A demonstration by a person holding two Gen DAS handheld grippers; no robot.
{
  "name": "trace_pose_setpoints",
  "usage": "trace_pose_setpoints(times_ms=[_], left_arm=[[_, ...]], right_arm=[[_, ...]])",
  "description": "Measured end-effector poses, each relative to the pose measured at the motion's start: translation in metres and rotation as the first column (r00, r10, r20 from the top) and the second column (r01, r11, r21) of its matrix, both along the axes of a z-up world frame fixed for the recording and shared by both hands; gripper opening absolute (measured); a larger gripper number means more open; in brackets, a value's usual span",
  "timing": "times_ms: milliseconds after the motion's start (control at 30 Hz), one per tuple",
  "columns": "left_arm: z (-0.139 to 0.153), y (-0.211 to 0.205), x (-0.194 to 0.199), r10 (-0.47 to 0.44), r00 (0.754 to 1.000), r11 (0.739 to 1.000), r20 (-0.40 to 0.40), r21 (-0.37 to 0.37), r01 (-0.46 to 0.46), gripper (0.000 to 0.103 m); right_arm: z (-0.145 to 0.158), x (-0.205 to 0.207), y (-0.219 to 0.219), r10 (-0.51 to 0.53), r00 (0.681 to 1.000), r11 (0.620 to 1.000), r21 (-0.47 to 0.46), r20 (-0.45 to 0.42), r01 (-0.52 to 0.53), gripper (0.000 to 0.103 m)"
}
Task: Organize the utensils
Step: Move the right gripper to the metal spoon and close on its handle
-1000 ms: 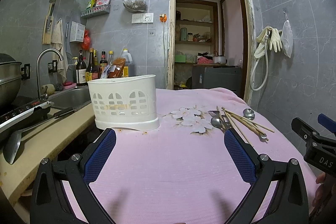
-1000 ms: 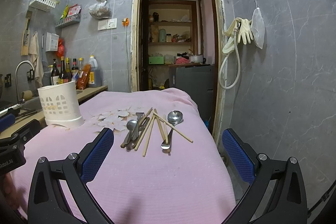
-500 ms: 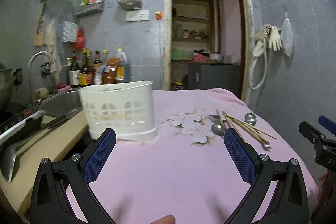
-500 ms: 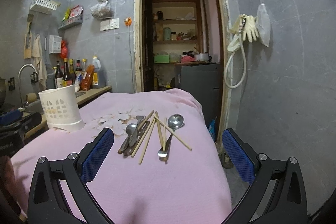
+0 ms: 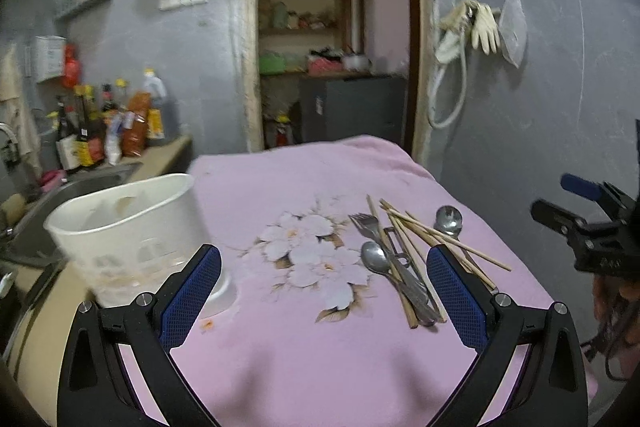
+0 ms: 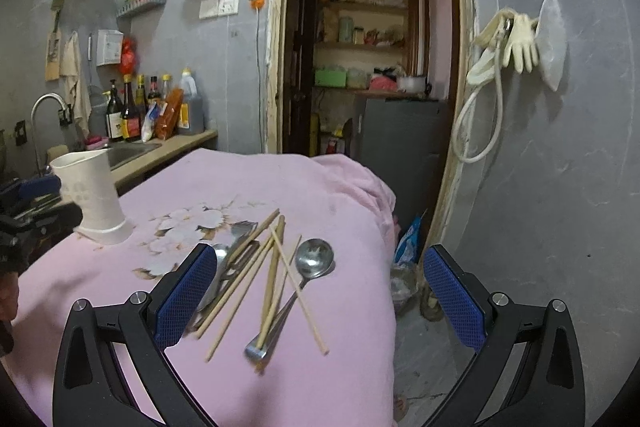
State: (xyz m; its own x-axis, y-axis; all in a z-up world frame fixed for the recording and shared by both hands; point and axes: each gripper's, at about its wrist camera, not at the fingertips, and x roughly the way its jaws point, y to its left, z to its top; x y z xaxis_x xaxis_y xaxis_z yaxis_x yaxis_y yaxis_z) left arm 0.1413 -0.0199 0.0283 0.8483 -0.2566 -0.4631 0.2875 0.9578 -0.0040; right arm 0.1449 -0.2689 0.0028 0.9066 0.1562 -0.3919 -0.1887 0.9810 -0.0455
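A white utensil holder stands on the left of the pink floral cloth; the right wrist view shows the holder far left. A loose heap of wooden chopsticks, a fork and metal spoons lies on the cloth's right side. My left gripper hovers open over the cloth between holder and heap. My right gripper is open just above the heap, its fingers straddling it. Nothing is held.
A counter with a sink, tap and several bottles runs along the left. An open doorway lies behind the table. The cloth's right edge drops to the floor beside a grey wall with hanging gloves.
Both grippers have moved forward and tilted down toward the cloth. The heap of utensils now sits between my right gripper's fingers. The left view swung right, away from the sink.
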Motion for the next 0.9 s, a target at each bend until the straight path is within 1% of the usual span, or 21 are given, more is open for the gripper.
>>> trace_pose_setpoints(times_ms=[133, 167, 200, 233, 267, 300, 333, 367, 400, 433, 467, 500, 567, 667, 800, 900], left_arm=[[-0.003, -0.006, 0.030, -0.036, 0.998, 0.999, -0.044, -0.018, 0.035, 0.100], [-0.006, -0.008, 0.039, -0.049, 0.997, 0.999, -0.063, -0.020, 0.048, 0.097], [-0.006, -0.009, 0.047, -0.059, 0.995, 0.998, -0.078, -0.020, 0.058, 0.092], [-0.008, -0.011, 0.054, -0.072, 0.993, 0.997, -0.097, -0.021, 0.071, 0.090], [-0.011, -0.013, 0.062, -0.090, 0.989, 0.996, -0.121, -0.025, 0.088, 0.086], [-0.014, -0.014, 0.068, -0.109, 0.985, 0.994, -0.137, -0.030, 0.106, 0.079], [-0.019, -0.016, 0.075, -0.127, 0.979, 0.992, -0.161, -0.031, 0.123, 0.074], [-0.022, -0.018, 0.080, -0.137, 0.974, 0.991, -0.182, -0.032, 0.133, 0.066], [-0.026, -0.019, 0.088, -0.150, 0.966, 0.989, -0.211, -0.032, 0.146, 0.060], [-0.030, -0.021, 0.094, -0.161, 0.959, 0.987, -0.235, -0.037, 0.157, 0.057], [-0.036, -0.022, 0.102, -0.178, 0.946, 0.984, -0.272, -0.045, 0.172, 0.052], [-0.041, -0.023, 0.107, -0.186, 0.936, 0.982, -0.298, -0.049, 0.180, 0.048], [-0.048, -0.025, 0.117, -0.201, 0.918, 0.980, -0.342, -0.056, 0.193, 0.043], [-0.057, -0.025, 0.131, -0.215, 0.895, 0.976, -0.390, -0.068, 0.204, 0.037], [-0.069, -0.026, 0.146, -0.233, 0.868, 0.972, -0.439, -0.088, 0.216, 0.027], [-0.076, -0.024, 0.155, -0.246, 0.845, 0.969, -0.475, -0.112, 0.219, 0.024]], right_arm=[[-0.005, 0.032, -0.009, 0.016, 0.998, 1.000, 0.016, -0.058, -0.015, 0.103], [-0.007, 0.040, -0.010, 0.016, 0.997, 1.000, 0.010, -0.075, -0.016, 0.103], [-0.011, 0.050, -0.012, 0.021, 0.995, 1.000, 0.008, -0.097, -0.020, 0.102], [-0.012, 0.057, -0.012, 0.025, 0.993, 1.000, 0.005, -0.113, -0.024, 0.099], [-0.016, 0.066, -0.013, 0.028, 0.990, 1.000, -0.001, -0.140, -0.029, 0.094], [-0.018, 0.072, -0.012, 0.032, 0.987, 0.999, -0.003, -0.159, -0.033, 0.091], [-0.022, 0.080, -0.014, 0.039, 0.982, 0.999, -0.002, -0.186, -0.040, 0.084], [-0.025, 0.086, -0.015, 0.042, 0.977, 0.999, -0.004, -0.209, -0.043, 0.081], [-0.029, 0.091, -0.016, 0.044, 0.972, 0.999, -0.004, -0.231, -0.047, 0.078], [-0.032, 0.096, -0.017, 0.048, 0.967, 0.999, -0.002, -0.249, -0.050, 0.074], [-0.036, 0.101, -0.018, 0.052, 0.962, 0.999, -0.002, -0.269, -0.054, 0.070], [-0.039, 0.105, -0.019, 0.056, 0.955, 0.998, -0.001, -0.291, -0.059, 0.067], [-0.045, 0.110, -0.021, 0.064, 0.944, 0.998, 0.001, -0.322, -0.068, 0.060], [-0.051, 0.116, -0.021, 0.071, 0.933, 0.997, -0.007, -0.352, -0.078, 0.055], [-0.057, 0.120, -0.018, 0.082, 0.922, 0.995, -0.016, -0.378, -0.096, 0.051], [-0.061, 0.123, -0.014, 0.095, 0.913, 0.993, -0.025, -0.398, -0.114, 0.051]])
